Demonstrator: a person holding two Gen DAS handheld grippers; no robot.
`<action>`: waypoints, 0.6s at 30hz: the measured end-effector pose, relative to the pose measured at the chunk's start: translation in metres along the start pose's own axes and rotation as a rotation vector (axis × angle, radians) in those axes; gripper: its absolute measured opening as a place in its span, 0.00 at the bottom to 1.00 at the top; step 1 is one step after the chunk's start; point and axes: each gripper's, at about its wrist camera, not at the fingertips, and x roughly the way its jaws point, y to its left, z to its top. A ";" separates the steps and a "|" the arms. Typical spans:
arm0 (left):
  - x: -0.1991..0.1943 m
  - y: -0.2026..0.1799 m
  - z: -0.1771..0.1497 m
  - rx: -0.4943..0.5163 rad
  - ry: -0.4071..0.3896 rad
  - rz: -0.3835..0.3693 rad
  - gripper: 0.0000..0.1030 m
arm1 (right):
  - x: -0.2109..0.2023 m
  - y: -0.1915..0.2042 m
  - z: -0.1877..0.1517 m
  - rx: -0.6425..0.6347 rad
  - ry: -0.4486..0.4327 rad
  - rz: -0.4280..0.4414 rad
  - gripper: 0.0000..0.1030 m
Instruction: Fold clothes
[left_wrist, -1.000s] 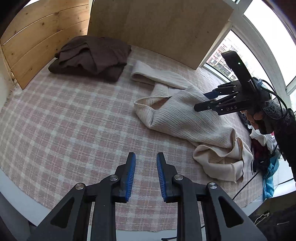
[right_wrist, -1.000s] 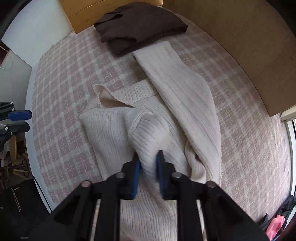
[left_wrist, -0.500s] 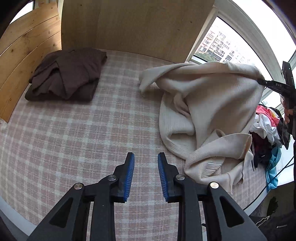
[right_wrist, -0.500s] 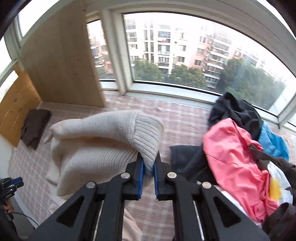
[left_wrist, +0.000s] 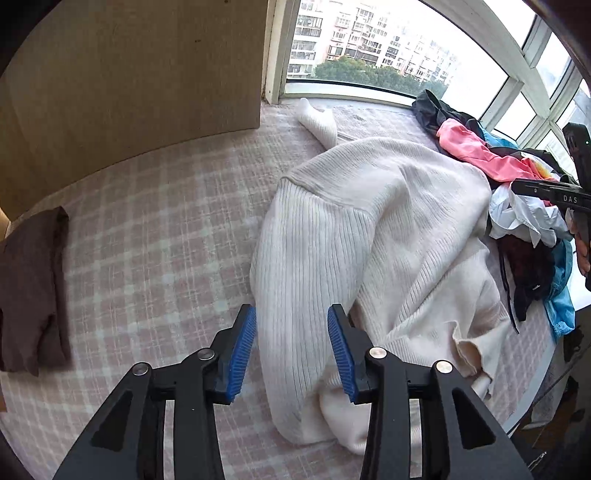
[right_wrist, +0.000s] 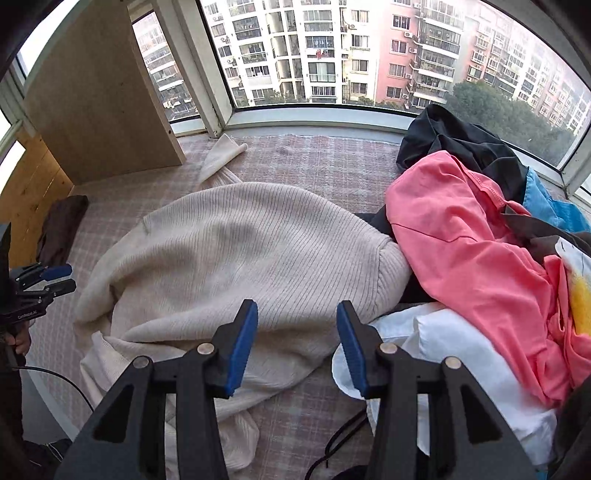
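The right gripper (right_wrist: 297, 341) stands with its blue pads parted, the jaws having just been opening; nothing is pinched between them, and the cream ribbed sweater (right_wrist: 236, 258) lies loose just beyond the tips, let go there. The left gripper (left_wrist: 291, 354) has likewise just been spreading its jaws, and a ribbed sleeve of the sweater (left_wrist: 369, 229) shows in the gap, though neither pad presses on it; I judge it is lining up a fresh hold to spread the garment.

The sweater sits bunched and humped on the pink checked cloth (left_wrist: 155, 236), one sleeve trailing toward the window, so no fold is made yet. Its far edge touches the heap of unfolded clothes (right_wrist: 476, 243), pink on top. A folded dark brown garment (left_wrist: 29, 291) rests well apart by the wooden board (left_wrist: 140, 74), likely the finished pile.
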 end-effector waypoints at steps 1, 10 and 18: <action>0.007 0.001 0.013 0.013 0.000 0.008 0.45 | 0.005 -0.006 0.007 0.009 0.002 0.007 0.43; 0.104 0.002 0.091 0.137 0.127 0.026 0.48 | 0.061 -0.038 0.048 0.015 0.089 0.013 0.44; 0.131 -0.014 0.101 0.192 0.122 -0.015 0.18 | 0.094 -0.059 0.064 0.014 0.155 0.082 0.45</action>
